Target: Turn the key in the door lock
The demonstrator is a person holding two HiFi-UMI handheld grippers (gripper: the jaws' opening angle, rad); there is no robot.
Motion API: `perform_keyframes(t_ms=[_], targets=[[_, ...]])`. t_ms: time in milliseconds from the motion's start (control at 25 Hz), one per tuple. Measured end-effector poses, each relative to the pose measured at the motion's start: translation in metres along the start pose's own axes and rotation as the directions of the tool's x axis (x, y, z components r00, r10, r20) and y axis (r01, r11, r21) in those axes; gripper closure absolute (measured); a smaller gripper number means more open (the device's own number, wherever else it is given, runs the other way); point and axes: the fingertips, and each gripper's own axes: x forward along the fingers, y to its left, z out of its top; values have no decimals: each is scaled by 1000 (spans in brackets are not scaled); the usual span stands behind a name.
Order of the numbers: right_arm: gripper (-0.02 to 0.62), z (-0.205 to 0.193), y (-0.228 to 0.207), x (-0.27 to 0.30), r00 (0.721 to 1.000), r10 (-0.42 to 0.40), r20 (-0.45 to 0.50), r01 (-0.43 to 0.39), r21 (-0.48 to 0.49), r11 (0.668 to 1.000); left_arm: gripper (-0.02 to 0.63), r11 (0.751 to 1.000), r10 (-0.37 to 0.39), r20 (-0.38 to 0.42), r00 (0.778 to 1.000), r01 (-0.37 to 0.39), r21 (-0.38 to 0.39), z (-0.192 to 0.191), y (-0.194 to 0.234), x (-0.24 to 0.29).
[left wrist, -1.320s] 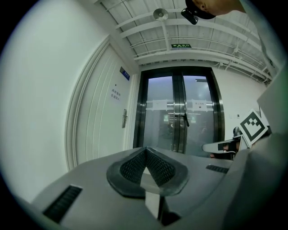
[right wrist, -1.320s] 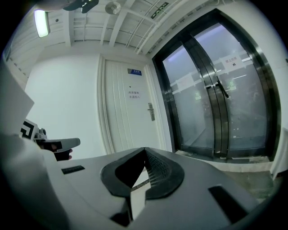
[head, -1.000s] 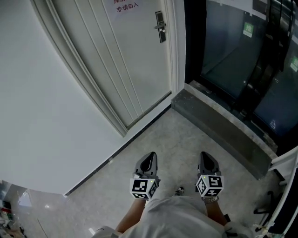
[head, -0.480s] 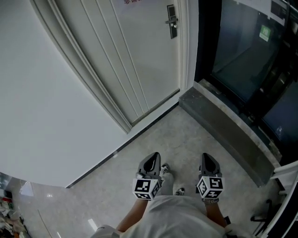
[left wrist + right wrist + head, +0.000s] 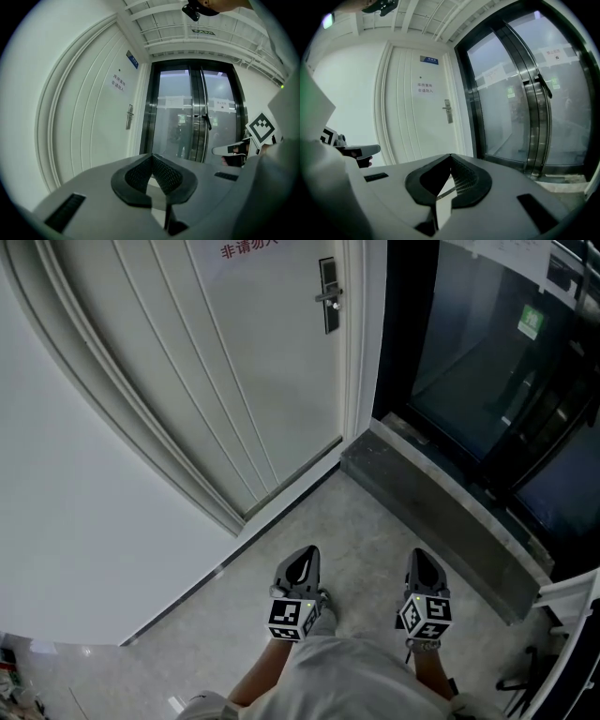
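The person is standing on the pale floor some way back from the white door, holding both tools low and pointing them towards it. The left tongs are resting fully closed with nothing between them, and the right tongs are likewise pressing pad to pad on nothing. The lock is sitting close to the door's right edge, with a lever handle across its dark plate, well apart from both tools. The glass doors are standing just to the right of the door frame. At this range the lock is showing too small to tell whether a key is sitting in it.

By my reading, the approach is the step in hand and no turning is under way yet. The next move is calling for closing in on the door's right edge, raising one tool to the level of the plate, and opening its tongs so they can be lining up on the key's head before pinching and twisting.
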Motion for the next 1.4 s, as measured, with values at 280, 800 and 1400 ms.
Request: perform_keyframes(t_ms=[280, 800, 1400], targets=[[594, 32, 37, 78, 999, 37, 14, -37, -32, 999, 597, 998, -61, -4, 998, 61, -11, 23, 46, 73], [593, 33, 16, 148, 995, -86, -53, 87, 4, 996, 597, 993, -119, -28, 992, 119, -23, 33, 96, 162], [594, 63, -55, 271, 998, 33, -54, -32, 8, 999, 597, 1000, 19, -73, 997, -19, -5, 29, 103, 267]])
